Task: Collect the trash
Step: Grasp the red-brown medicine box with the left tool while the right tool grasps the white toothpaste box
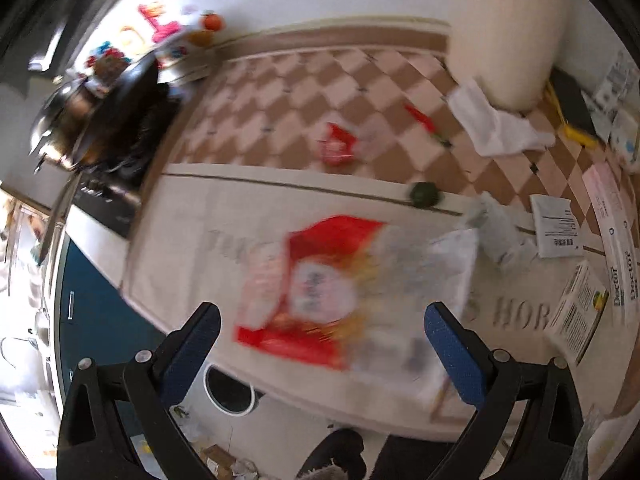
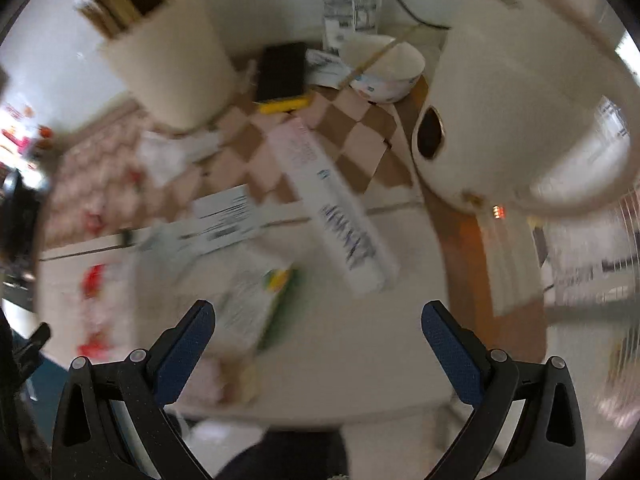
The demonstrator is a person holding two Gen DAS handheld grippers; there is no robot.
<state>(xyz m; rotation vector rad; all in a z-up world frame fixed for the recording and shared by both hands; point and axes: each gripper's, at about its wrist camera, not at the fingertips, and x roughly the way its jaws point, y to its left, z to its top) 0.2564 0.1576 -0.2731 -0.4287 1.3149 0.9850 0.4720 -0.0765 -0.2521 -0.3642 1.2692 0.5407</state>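
Left gripper (image 1: 322,322) and right gripper (image 2: 318,320) both gape, above a red wrapper (image 1: 316,292) near the table edge (image 1: 280,388).

Red snack bag (image 1: 320,296) between spread fingers (image 1: 192,344)

The red-and-white wrapper (image 1: 320,292) is showing as glossy plastic film. The tablecloth (image 1: 280,92) is looking like matt woven cloth. The boxes (image 2: 340,216) (image 1: 576,316) are showing smooth printed cardboard. The finger pads (image 1: 192,352) are looking textured blue rubber on matt black plastic.
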